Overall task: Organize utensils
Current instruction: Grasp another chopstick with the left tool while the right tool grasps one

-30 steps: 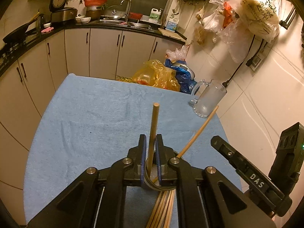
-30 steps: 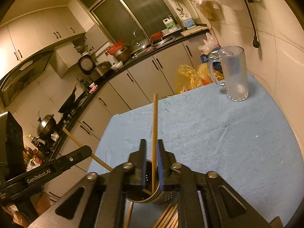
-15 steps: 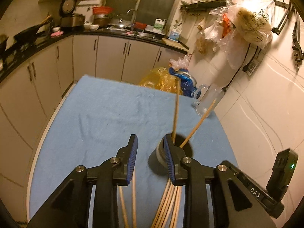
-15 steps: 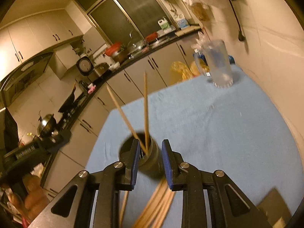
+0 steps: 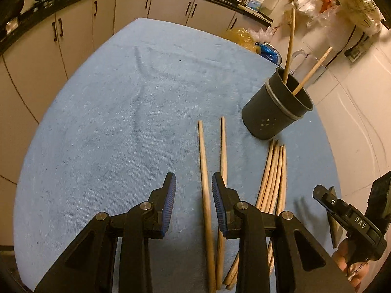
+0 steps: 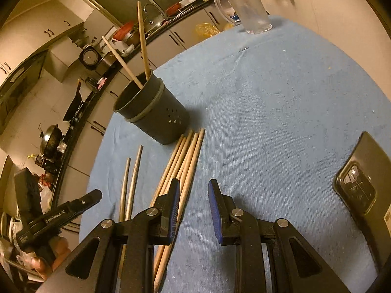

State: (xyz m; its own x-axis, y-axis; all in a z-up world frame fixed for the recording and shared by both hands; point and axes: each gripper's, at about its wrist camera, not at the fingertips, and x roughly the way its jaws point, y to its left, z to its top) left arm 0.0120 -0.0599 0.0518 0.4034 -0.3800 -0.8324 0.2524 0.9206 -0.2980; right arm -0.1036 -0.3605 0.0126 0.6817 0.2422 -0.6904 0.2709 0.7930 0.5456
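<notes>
**Now reaching for the next chopsticks**

Left gripper (image 5: 193,201): pads released, nothing pinched, though one loose chopstick (image 5: 204,183) of the separate pair runs up through the gap. Right gripper (image 6: 194,205): likewise parted and empty, bare blue cloth (image 6: 281,127) between the pads, the bundle of chopsticks (image 6: 185,161) passing under the left-hand pad.

Outward from there, all reckoned from the dark holder (image 5: 277,108): upright on the cloth, two chopsticks (image 5: 289,46) already leaning inside; bundle lying flat with tips just short of its base; separate pair on the side away from the wall, tips near its foot. Glass mug (image 6: 246,7) well beyond; phone (image 6: 361,178) well apart, toward the near edge.

Judged step: between deposits, lining up fresh picks. Next move, probably: lower, centre one stick between each pair of pads, close, lift, tip upright over the holder's mouth. Right side needs a shift toward the bundle first.
</notes>
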